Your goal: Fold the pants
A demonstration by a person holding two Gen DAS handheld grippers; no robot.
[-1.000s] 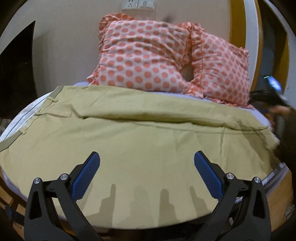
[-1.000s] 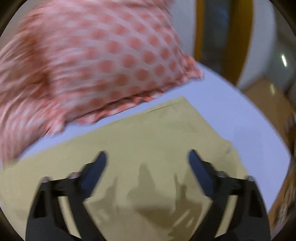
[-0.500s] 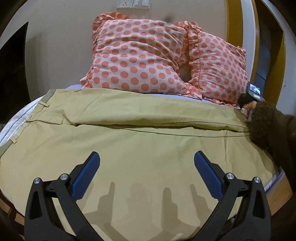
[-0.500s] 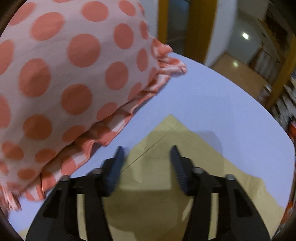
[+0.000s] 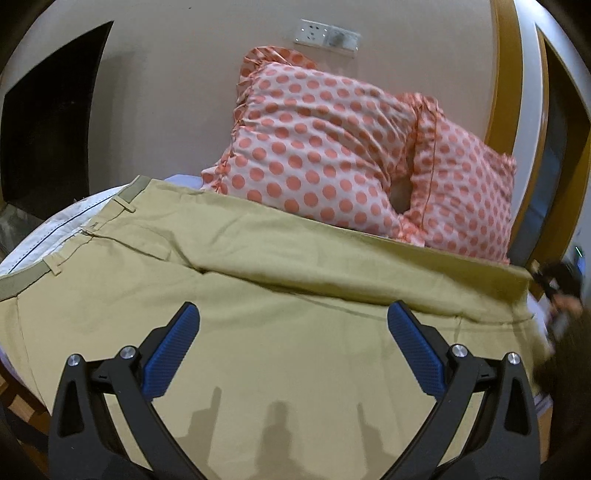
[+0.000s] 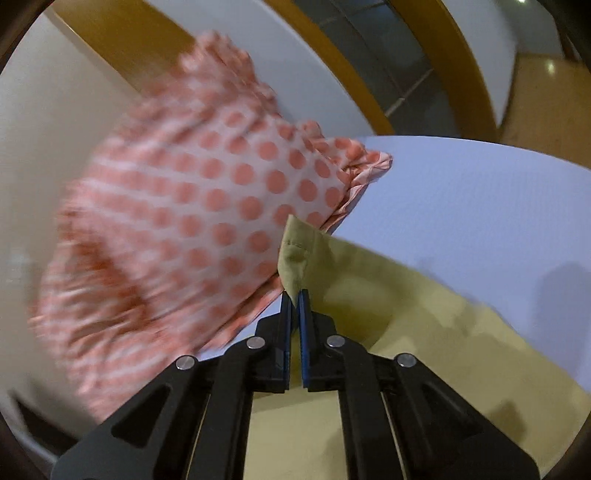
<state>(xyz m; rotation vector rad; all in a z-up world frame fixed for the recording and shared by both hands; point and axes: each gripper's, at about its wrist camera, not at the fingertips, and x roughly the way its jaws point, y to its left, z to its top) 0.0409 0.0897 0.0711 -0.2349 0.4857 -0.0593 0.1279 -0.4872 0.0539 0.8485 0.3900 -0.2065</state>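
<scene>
Bedding in pale lilac (image 6: 480,206) is seen beneath everything, with two polka-dot pillows (image 5: 325,147) propped against the wall behind. Across the bed the khaki pants (image 5: 280,332) are spread with their long axis running left to right in the left wrist view: the waistband (image 5: 22,284) with its belt loops lies at the far left, the leg hems at the far right, and one leg is seen lapped over the other along a crease through the middle. The left gripper (image 5: 293,343) is held over the middle of the trouser legs with its blue pads spread wide apart and nothing between them; it is nearer the waistband than the hem. The right gripper (image 6: 293,295) is clenched on a hem corner (image 6: 295,254), which is lifted clear of the sheet and stands just beside the pillow frill. The coming move is judged to turn on that hem end being carried along the long axis toward the waistband, while the waistband end would be the left gripper's to take. No brand, label or legible writing is visible; only a wall socket plate (image 5: 327,35) is seen, unmarked.
</scene>
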